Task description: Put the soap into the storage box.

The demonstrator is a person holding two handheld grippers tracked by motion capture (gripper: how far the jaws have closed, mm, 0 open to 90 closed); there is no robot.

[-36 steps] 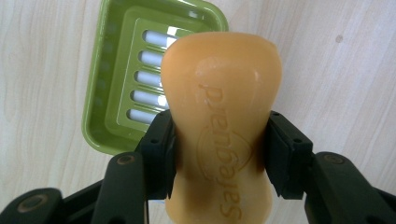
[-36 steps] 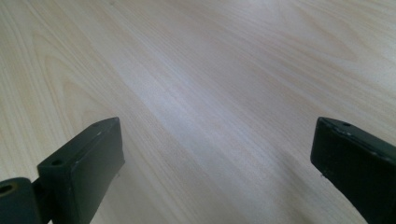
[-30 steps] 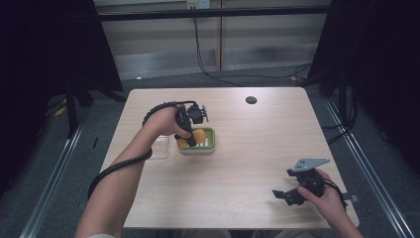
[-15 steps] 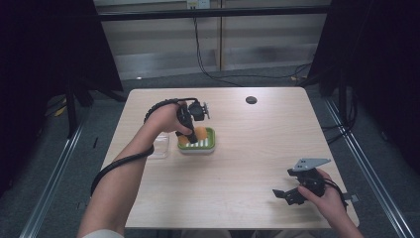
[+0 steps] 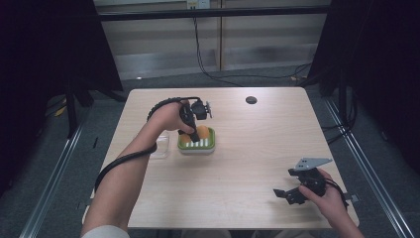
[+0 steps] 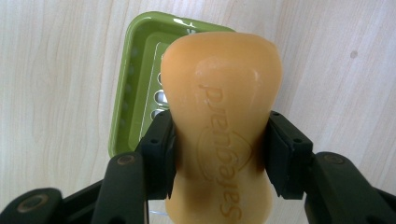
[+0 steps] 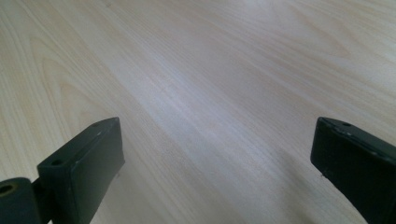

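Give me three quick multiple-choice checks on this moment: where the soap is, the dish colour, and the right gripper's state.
1. Where is the soap bar?
A. flat on the table
B. between the left gripper's jaws, above the dish
C. in the right gripper

2. What colour is the soap dish?
A. green
B. blue
C. white

3. How do the right gripper's jaws stand?
A. shut on soap
B. shut, empty
C. open, empty

Answers: B, the pads press the bar's sides; A, its green rim shows; C, bare table lies between the jaws.

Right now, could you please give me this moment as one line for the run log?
left gripper: shut on orange soap bar | soap: above green soap dish | right gripper: open, over bare table
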